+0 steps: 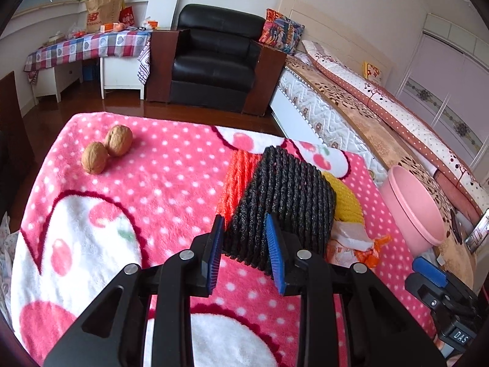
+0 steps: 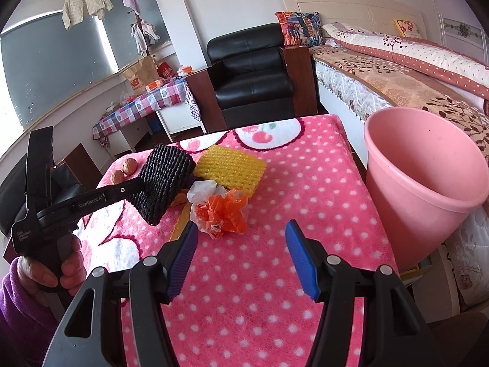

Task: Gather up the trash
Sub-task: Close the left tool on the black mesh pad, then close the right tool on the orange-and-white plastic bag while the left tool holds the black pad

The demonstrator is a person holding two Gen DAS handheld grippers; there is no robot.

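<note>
Two walnuts [image 1: 107, 152] sit touching each other at the far left of the pink polka-dot fleece blanket [image 1: 171, 183] in the left wrist view, well apart from the trash. Nearer, the left gripper [image 1: 244, 244] is clamped on a black foam net sleeve [image 1: 287, 195], its ribbed blue pads pressing either side of the sleeve's lower corner, which stands tilted up off the blanket. Behind it lie an orange foam net [image 1: 237, 180] and a yellow one [image 1: 343, 197], both knitted-looking and soft. A crumpled plastic wrapper [image 1: 357, 243] lies just right of the black sleeve. The pink plastic bin [image 1: 415, 211], smooth and round, stands at the blanket's right edge.

From the right wrist view, the right gripper [image 2: 241, 257] hangs released, jaws wide with nothing between them, pointed at the crumpled white and orange plastic wrapper [image 2: 221, 211]. The yellow foam net [image 2: 230, 169] lies flat beyond it, a rectangle with a woven mesh surface. The left gripper [image 2: 134, 188], held by a hand [image 2: 65, 267] in a purple sleeve, carries the black sleeve [image 2: 165, 182] raised. The bin [image 2: 421, 177] gapes at right, seemingly empty.

Collection looks barely begun: the black sleeve needs carrying across to the bin, while the right jaws should descend over the wrapper and close gently on the thin, crushable plastic.
</note>
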